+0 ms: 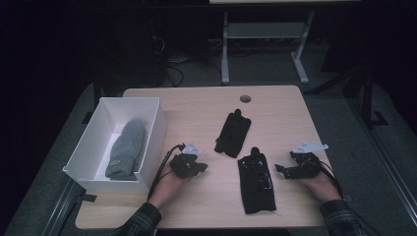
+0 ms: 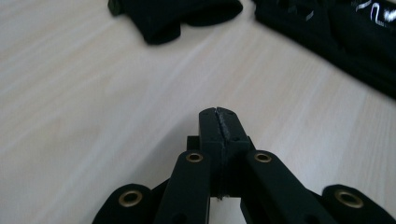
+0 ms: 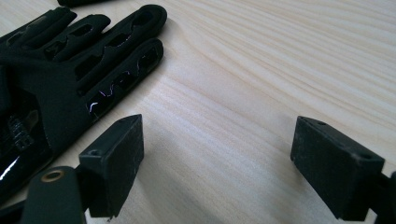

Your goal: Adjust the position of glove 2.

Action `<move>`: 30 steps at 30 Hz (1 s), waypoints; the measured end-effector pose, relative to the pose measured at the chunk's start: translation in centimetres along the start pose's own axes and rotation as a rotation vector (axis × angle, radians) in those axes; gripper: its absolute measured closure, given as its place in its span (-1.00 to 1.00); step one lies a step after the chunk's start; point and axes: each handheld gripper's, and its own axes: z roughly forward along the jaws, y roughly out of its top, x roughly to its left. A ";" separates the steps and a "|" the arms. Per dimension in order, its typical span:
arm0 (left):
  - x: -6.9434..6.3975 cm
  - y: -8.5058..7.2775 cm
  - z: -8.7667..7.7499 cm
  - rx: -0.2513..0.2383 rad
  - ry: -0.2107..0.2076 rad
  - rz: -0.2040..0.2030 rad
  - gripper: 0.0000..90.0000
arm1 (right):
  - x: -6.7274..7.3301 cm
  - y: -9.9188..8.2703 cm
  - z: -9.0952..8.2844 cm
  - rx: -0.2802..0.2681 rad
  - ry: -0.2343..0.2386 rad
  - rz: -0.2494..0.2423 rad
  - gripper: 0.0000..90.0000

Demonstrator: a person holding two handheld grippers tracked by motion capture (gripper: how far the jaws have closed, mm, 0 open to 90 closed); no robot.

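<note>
Two black gloves lie on the wooden table (image 1: 206,103). The larger glove (image 1: 255,181) (image 3: 56,79) is near the front, between my hands; the smaller glove (image 1: 232,132) (image 2: 173,16) lies farther back at the middle. A grey mitten (image 1: 126,148) rests inside the white box (image 1: 155,129) at the left. My left gripper (image 1: 199,167) (image 2: 219,122) is shut with nothing between its pads, just left of the larger glove. My right gripper (image 1: 281,169) (image 3: 217,158) stands open over bare wood, just right of that glove's fingers.
A cable hole (image 1: 245,98) sits near the table's far edge. Behind the table stands a white desk frame (image 1: 265,44) on a grey floor. Cables trail from both grippers toward the person's plaid sleeves.
</note>
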 end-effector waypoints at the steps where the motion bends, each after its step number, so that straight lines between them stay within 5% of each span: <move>1: 0.1 0.5 0.2 -0.002 0.000 0.004 0.99 | 0.0 0.0 0.0 0.000 0.000 0.000 -0.62; 9: 1.3 4.7 2.1 -0.068 -0.010 0.033 0.99 | 0.0 0.0 0.0 -0.001 0.001 0.000 -0.63; 15: 2.1 7.5 4.3 -0.065 -0.007 0.055 0.99 | 0.0 0.0 0.0 -0.002 0.001 0.001 -0.63; 26: 4.1 9.6 8.3 -0.052 0.012 0.037 0.99 | 0.0 0.0 0.0 0.003 0.003 -0.002 -0.64; 30: 4.7 9.6 9.3 -0.005 0.025 0.040 0.99 | 0.0 0.0 0.0 0.002 0.003 -0.002 -0.64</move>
